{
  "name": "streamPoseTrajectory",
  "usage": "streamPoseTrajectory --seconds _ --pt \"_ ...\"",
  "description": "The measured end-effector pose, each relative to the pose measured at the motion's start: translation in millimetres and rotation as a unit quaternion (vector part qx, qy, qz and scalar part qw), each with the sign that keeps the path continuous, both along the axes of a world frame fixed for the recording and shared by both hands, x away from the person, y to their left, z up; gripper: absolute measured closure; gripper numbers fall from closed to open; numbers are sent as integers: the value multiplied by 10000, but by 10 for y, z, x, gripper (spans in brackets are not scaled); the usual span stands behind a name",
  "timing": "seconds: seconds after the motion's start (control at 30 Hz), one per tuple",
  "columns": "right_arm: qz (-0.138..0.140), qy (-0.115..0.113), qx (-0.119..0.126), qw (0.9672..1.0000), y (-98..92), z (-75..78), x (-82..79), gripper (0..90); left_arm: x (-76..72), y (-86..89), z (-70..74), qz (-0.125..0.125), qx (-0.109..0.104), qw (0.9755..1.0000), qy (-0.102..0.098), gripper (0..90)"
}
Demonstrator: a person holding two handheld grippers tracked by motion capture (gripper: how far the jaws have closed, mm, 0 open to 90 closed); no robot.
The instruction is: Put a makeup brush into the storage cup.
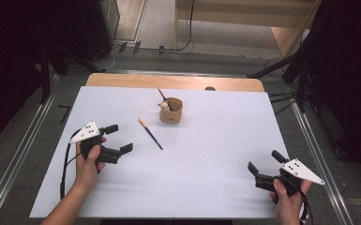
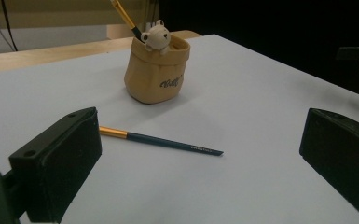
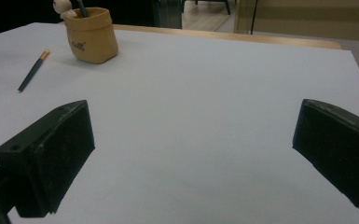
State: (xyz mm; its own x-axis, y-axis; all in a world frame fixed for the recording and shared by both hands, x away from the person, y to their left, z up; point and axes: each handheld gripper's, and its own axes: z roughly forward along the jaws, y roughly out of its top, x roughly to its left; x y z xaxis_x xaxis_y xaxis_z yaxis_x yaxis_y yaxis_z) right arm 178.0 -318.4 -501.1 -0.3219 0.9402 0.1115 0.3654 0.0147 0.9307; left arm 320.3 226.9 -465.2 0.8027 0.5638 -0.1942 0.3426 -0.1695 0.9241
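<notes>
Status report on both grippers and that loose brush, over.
Left gripper open, empty, near the brush. Right gripper open, empty, far off. Brush flat on the table, beside the cup. Nothing between.

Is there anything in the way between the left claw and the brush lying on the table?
No. The left claw is open, and bare white table lies between it and the thin dark brush with the gold collar. The tan sack-shaped pot with a little bear stands farther back.
</notes>
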Motion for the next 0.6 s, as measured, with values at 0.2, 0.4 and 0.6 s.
streamPoseTrajectory --seconds 0.2,0.4,0.6 --pt "12 20 3 10000 5 -6 3 0 212 -63 23 -41 -78 9999 129 0" --pt "7 35 -8 10000 2 -12 3 0 398 -127 13 -158 86 9995 254 0" --pt "18 47 -2 10000 -1 -19 4 0 545 -222 -9 -294 184 9982 484 0"
